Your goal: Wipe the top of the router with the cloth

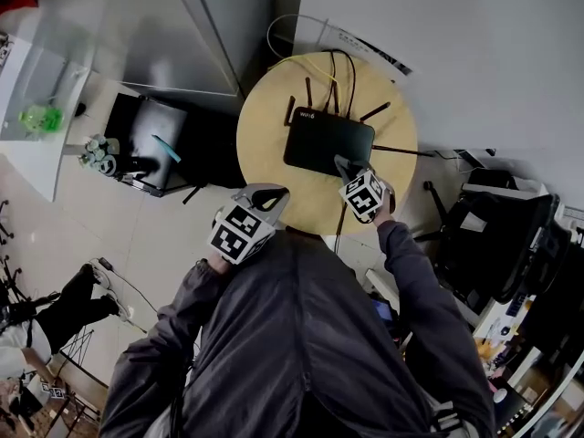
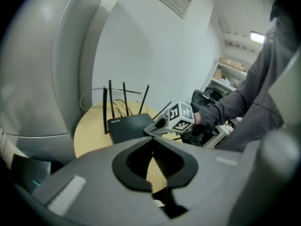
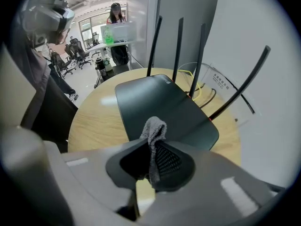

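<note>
Table (image 1: 265, 144), right tool (image 1: 345, 164) with cloth (image 3: 154, 128) at router (image 1: 328, 140)

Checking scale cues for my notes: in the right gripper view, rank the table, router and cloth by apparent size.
1. Table, largest.
2. Router.
3. Cloth, smallest, though nearest the camera, which enlarges it.

Dark grey jacket (image 1: 301, 336), creased, long sleeves (image 1: 415, 281) to wrists. Grey moulded shell on left gripper (image 1: 272, 195), black lining round jaws, white cube (image 1: 239, 233) with black square markers. Same build on right gripper (image 1: 343, 165); ribbed black pad inside.
</note>
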`<action>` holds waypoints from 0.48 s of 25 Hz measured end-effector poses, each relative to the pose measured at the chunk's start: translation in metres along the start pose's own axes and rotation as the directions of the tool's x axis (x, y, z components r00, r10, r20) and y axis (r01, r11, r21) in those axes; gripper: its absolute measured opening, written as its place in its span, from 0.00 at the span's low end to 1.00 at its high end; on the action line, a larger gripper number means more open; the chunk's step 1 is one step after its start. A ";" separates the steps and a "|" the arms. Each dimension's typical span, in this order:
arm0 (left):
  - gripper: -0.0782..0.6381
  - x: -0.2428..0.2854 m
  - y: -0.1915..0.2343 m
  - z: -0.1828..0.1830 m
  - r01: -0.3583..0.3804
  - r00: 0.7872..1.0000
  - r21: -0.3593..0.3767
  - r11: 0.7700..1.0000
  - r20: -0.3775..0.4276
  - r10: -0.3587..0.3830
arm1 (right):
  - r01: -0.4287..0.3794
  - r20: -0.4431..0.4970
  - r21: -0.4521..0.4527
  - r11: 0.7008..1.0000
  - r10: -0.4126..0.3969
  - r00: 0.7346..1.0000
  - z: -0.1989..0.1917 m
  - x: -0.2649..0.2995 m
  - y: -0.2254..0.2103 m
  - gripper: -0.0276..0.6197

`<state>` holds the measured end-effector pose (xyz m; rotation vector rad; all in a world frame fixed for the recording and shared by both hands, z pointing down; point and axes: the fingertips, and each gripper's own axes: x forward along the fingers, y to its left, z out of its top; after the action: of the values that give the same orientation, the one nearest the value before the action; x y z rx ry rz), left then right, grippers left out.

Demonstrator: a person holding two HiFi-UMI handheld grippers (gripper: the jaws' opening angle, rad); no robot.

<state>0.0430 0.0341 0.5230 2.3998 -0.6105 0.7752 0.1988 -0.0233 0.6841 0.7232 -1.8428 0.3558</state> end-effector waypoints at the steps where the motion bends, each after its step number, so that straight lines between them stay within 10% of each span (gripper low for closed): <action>1: 0.11 0.001 -0.001 0.000 0.006 1.000 0.003 1.000 -0.002 -0.006 | -0.002 0.002 0.002 1.000 0.002 1.000 -0.002 -0.001 0.004 0.08; 12: 0.11 0.007 -0.004 0.006 0.010 1.000 0.009 1.000 0.001 -0.010 | -0.070 0.042 0.081 0.994 0.067 0.997 -0.006 -0.006 0.003 0.08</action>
<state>0.0531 0.0318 0.5216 2.4098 -0.5963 0.7737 0.2029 -0.0161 0.6815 0.7285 -1.9022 0.4677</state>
